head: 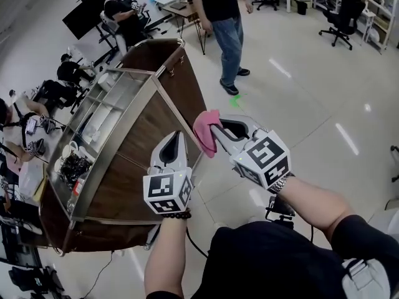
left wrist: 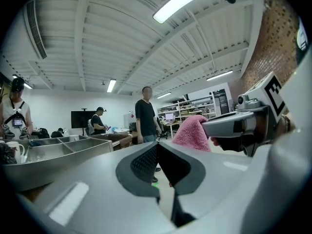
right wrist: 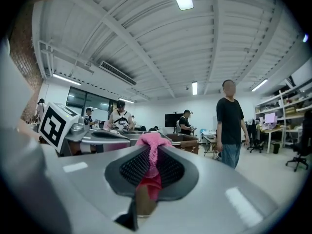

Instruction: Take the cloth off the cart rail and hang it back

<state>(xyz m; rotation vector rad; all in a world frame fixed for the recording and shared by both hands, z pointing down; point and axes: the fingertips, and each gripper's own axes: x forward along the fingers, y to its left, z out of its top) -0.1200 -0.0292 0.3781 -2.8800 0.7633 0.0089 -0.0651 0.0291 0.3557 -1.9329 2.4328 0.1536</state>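
Clamping on a small pink terry cloth, the jaws of the right gripper are pinching a fold of it between their dark ribbed pads. In the right gripper view the cloth is bunching up above the jaw tips and showing again lower down in the gap. The gripper is holding it in the air, just past the right-hand edge of the long brown wooden cart and near its thin metal rail, clear of both. The left gripper is pointing level just beside it over the cart, its jaws lying together with nothing between them. From its own view the cloth is hanging to the right of those jaws.
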